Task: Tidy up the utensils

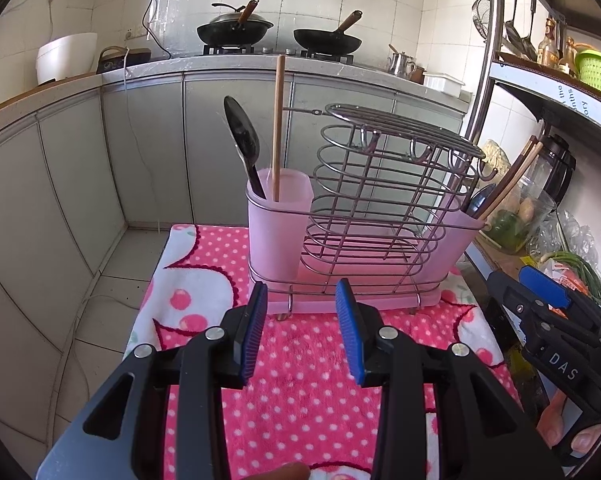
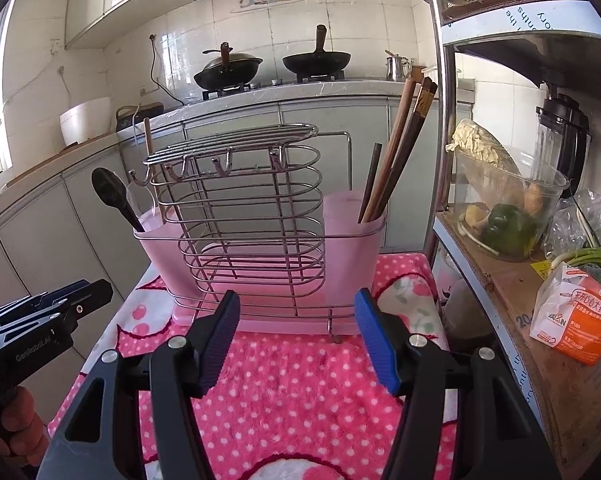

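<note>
Wire-and-pink-plastic utensil caddy (image 1: 352,216) is sitting on pink polka-dot towel (image 1: 300,380); black spoon (image 1: 242,140) and wooden chopstick (image 1: 278,128) are standing near-upright, handles down. Left gripper (image 1: 302,332) and right gripper (image 2: 296,336) are both hovering with jaws apart, holding nothing.

Black spoon (image 1: 242,142) and chopsticks (image 2: 396,148) upright in pink-cupped wire rack (image 1: 364,216)

Black spoon (image 1: 242,142) and chopsticks (image 2: 396,148) — lower ends hidden inside the frosted pink cups (image 2: 352,224). Shelf lettering (image 1: 572,100) cut off at the right edge; carton print (image 2: 576,312) too small to read.
</note>
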The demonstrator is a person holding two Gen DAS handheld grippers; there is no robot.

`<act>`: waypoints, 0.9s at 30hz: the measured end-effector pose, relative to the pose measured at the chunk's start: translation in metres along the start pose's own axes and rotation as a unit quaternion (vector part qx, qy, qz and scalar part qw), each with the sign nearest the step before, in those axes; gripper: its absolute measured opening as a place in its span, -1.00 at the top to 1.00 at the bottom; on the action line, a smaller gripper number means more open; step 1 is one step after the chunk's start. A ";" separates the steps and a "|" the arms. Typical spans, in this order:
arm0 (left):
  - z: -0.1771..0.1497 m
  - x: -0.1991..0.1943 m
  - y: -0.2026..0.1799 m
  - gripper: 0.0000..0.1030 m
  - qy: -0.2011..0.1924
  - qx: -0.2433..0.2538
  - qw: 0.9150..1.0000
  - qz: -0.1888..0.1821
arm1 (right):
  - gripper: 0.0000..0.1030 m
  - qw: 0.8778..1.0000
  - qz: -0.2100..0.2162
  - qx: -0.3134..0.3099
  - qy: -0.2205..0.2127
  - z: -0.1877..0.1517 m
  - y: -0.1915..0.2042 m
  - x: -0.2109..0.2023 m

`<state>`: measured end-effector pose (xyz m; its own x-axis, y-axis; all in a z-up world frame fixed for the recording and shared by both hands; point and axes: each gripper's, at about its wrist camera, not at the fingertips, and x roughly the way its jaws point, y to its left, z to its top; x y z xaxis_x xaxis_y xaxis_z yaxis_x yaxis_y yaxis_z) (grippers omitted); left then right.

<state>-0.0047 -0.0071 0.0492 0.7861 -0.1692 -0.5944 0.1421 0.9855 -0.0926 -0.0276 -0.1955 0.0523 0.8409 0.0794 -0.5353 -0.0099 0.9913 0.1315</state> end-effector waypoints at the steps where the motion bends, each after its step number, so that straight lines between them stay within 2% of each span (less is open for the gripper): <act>1: 0.000 0.000 0.000 0.30 0.000 0.001 1.000 0.000 | -0.16 1.000 -0.001 0.000 0.000 0.000 0.000 0.000; 27: 0.001 -0.002 -0.004 0.30 -0.006 0.013 1.000 -0.001 | -0.16 1.000 -0.004 0.001 0.001 0.001 -0.003 0.001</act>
<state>-0.0064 -0.0102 0.0519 0.7934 -0.1722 -0.5838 0.1598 0.9844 -0.0732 -0.0258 -0.1983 0.0524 0.8401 0.0726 -0.5375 -0.0029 0.9916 0.1294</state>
